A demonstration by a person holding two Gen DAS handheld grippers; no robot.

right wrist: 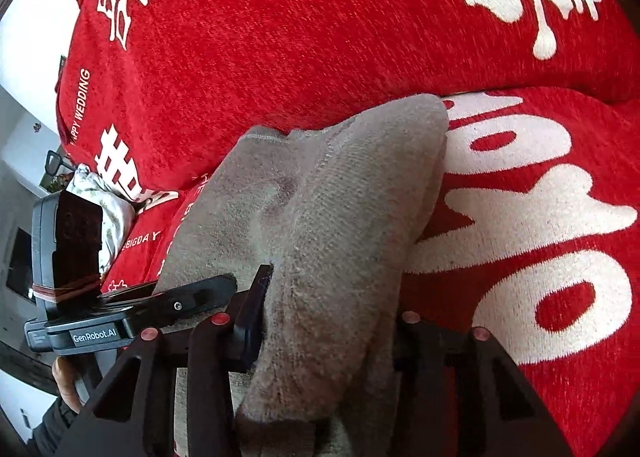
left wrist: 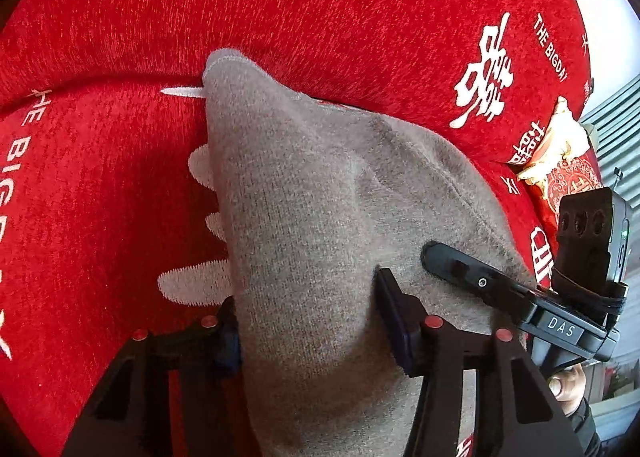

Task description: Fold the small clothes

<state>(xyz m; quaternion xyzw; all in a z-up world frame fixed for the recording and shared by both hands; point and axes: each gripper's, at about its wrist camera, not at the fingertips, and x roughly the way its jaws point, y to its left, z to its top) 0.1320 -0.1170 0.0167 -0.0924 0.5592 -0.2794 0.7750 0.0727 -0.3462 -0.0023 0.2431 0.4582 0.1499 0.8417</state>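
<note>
Fingers of the left gripper point(left wrist: 308, 321) stand partly closed around a bunch of grey knitted garment point(left wrist: 320, 185), one dark pad pressed against each side of the cloth, so the fabric is pinched between them. Both devices point steeply down toward the red cover point(left wrist: 280, 9), the left one a little more steeply than the right.

On the right gripper point(right wrist: 328, 321) the stance is much the same: its fingers point(right wrist: 252, 317) are about half closed and clamp a thick fold of the same grey garment, which bulges up between the pads and hides the right-hand pad almost wholly.

From the two grips the garment stretches away, narrowing to a hemmed tip at the far end where it meets the crease between the seat and the back cushion of the red cover. That cover is chenille-like, with white characters and the words "THE BIGDAY" and "HAPPY WEDDING" woven in.

Each wrist view shows the other device close by: in the left view the right one lies just right of the cloth, its black finger resting on the grey knit, and a thumb point(left wrist: 566, 387) of the person grips its handle below. In the right view the left device sits at the near left, with a hand point(right wrist: 66, 381) in a dark sleeve beneath it. A crumpled red and gold packet point(left wrist: 560, 165) lies at the far right of the cover.
</note>
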